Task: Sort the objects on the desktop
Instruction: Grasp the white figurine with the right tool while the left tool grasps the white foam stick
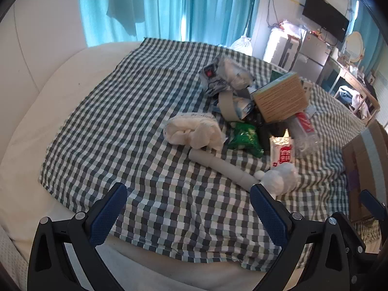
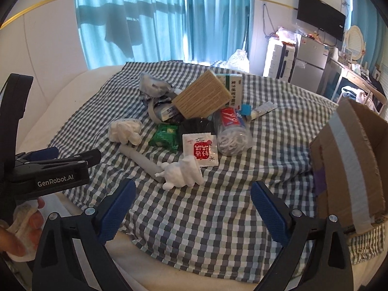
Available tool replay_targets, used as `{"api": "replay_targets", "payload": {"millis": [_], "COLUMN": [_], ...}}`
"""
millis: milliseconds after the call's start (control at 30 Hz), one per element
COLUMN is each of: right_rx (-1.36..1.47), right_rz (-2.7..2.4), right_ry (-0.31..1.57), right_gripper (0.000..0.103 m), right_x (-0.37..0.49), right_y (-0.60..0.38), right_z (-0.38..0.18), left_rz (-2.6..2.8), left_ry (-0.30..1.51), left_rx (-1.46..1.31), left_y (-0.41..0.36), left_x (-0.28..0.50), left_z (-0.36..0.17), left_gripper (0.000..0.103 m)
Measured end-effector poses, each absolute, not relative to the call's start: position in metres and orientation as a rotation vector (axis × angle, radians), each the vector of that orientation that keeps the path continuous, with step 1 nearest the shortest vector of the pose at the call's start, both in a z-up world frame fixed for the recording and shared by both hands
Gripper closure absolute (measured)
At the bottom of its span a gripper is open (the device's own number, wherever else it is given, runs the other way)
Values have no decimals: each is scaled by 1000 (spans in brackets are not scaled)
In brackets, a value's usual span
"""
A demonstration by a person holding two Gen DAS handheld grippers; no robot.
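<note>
A pile of small objects lies on a checked cloth: a brown box, a clear bottle, a red-and-white sachet, a green packet, crumpled white tissue, a grey tube and a white figurine. My left gripper is open and empty, short of the tube. My right gripper is open and empty, just below the figurine.
An open cardboard box stands at the cloth's right edge. The left gripper's body shows at the left of the right wrist view. White mattress borders the cloth; furniture stands behind.
</note>
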State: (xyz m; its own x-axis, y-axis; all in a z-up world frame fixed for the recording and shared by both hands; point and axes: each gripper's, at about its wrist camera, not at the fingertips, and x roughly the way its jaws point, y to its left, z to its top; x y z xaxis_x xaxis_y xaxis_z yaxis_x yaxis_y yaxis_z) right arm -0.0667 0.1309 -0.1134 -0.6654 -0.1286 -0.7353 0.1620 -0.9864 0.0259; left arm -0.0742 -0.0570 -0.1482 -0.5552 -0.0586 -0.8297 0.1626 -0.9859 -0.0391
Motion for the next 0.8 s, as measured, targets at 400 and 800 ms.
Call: {"api": "replay_targets", "payload": {"millis": [400, 800], "right_rx": [1356, 1432], "right_rz": [-2559, -2454], "right_ry": [73, 69], "right_gripper": [11, 33], "right_x": [-130, -170], "right_y": [116, 100], "right_z": [-179, -221], "left_rz": [-2579, -2540], "left_ry": [157, 152], "left_rx": [1508, 1589], "left_y": [-64, -59], "left_x": [-104, -134], "left_z": [-184, -209], "left_gripper": [0, 0]}}
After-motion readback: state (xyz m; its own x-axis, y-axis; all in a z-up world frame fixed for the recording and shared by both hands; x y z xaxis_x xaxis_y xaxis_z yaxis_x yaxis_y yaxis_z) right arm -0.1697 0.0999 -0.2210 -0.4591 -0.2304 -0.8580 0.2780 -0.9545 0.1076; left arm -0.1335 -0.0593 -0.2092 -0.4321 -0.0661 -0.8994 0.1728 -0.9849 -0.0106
